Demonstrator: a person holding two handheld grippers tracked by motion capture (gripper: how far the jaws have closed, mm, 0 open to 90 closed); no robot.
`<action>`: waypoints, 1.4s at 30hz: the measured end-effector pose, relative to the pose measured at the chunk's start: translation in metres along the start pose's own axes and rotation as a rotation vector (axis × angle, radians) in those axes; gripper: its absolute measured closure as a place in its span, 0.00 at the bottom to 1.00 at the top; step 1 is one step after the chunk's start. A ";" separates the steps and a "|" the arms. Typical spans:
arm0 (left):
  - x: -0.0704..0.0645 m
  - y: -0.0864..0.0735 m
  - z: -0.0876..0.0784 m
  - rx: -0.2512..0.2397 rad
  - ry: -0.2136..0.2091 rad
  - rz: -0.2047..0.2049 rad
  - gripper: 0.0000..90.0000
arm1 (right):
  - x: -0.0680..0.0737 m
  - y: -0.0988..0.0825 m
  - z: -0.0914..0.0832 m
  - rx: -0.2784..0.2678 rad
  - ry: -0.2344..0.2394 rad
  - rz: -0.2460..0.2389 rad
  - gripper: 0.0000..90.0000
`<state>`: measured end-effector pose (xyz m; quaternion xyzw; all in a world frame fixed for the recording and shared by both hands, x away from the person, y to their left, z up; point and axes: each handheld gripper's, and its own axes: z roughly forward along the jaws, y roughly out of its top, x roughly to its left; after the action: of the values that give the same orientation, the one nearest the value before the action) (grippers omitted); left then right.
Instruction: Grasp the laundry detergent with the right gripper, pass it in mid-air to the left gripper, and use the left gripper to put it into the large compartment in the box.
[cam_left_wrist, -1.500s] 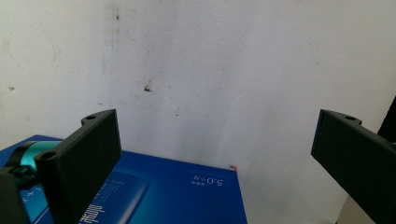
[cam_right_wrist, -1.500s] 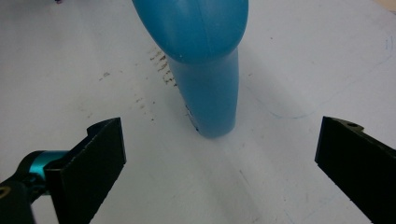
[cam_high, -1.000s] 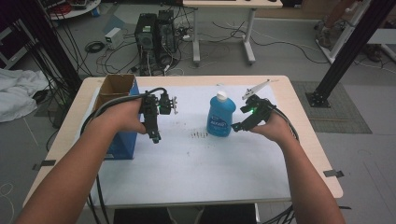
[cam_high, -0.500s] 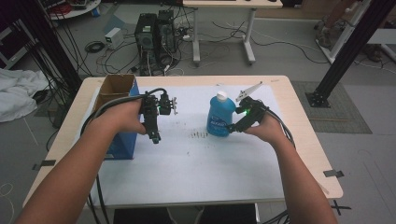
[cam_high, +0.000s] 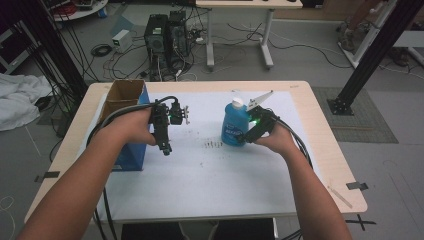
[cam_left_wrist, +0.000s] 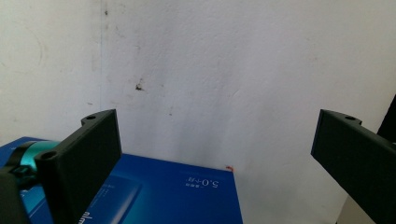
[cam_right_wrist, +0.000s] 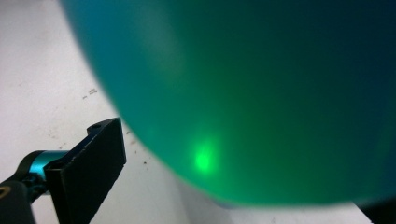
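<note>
A blue bottle (cam_high: 233, 127) with a white cap (cam_high: 238, 102) stands upright on the white table cover, right of centre. My right gripper (cam_high: 248, 134) is at its right side, open, with the bottle's body between the jaws. In the right gripper view the bottle (cam_right_wrist: 261, 93) looms very close, lit by a green spot. The left finger (cam_right_wrist: 88, 172) stands just off its wall, and the other jaw is hidden at the corner. My left gripper (cam_high: 165, 148) points down beside a blue box (cam_high: 131, 154), and its jaws (cam_left_wrist: 215, 135) are wide open with nothing between them.
The blue box (cam_left_wrist: 177, 196) has an open brown cardboard top (cam_high: 124, 94) and stands at the table's left. Dark specks (cam_high: 215, 145) mark the white cover (cam_high: 210, 185) mid-table. Beyond the far edge are computer towers (cam_high: 167, 35) and cables on the floor.
My right gripper has moved left up to the bottle, so its jaws now flank the body. The left gripper and the box have stayed put.
</note>
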<state>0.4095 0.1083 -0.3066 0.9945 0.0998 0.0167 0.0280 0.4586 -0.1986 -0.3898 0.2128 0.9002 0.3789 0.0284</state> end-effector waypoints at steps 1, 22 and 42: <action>0.000 0.000 0.000 -0.001 0.001 0.000 0.02 | 0.000 0.000 0.001 -0.005 0.003 -0.001 0.01; -0.002 0.001 0.002 0.005 0.008 0.006 0.02 | -0.002 -0.011 0.012 -0.161 -0.019 -0.020 0.02; -0.002 0.005 0.004 0.009 0.009 0.012 0.02 | -0.007 -0.017 0.014 -0.190 -0.038 -0.004 0.18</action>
<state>0.4087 0.1030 -0.3104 0.9951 0.0942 0.0211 0.0227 0.4623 -0.2027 -0.4122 0.2146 0.8600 0.4583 0.0661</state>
